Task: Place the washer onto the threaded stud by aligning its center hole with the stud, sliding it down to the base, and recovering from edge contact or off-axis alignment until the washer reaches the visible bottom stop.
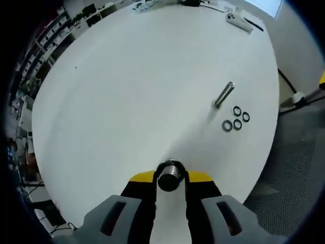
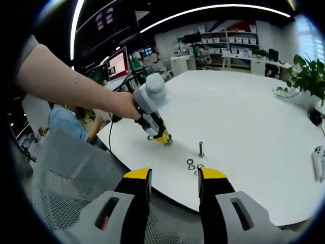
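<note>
Inspecting: a round white table [image 1: 127, 86] carrying the stud work.
Left gripper [image 1: 170, 178]: jaws closed on a short metal cylinder [image 1: 170, 175], seen end-on in the left gripper view; it looks threaded, but its far end is hidden and its exact kind cannot be told.
Left gripper, from the other side: in the right gripper view it [image 2: 162, 136] is held by a hand [image 2: 124, 105] on a bare arm, tips down and at or just above the tabletop, near the table edge.
Right gripper [image 2: 173, 175]: jaws parted, nothing between them, held off the table edge and pointing towards the parts.
Stud [image 1: 224, 94]: upright on the table in the right gripper view [image 2: 201, 148]; bare shaft, no washer seen on it.
Washers [image 1: 236, 118]: four dark rings flat on the table in a loose cluster just beside the stud's base; apart from both grippers. In the right gripper view the cluster [image 2: 193, 165] lies between the stud and the right jaws.
Containers: a shallow dish [image 2: 287, 92] under a green plant [image 2: 310, 71] sits at the far table edge; its contents cannot be made out.
Other items: a white controller [image 1: 238, 21] at the far side of the table.
Surroundings: a mesh chair [image 2: 56, 178] by the table edge; shelving [image 2: 228, 40] along the far wall.
</note>
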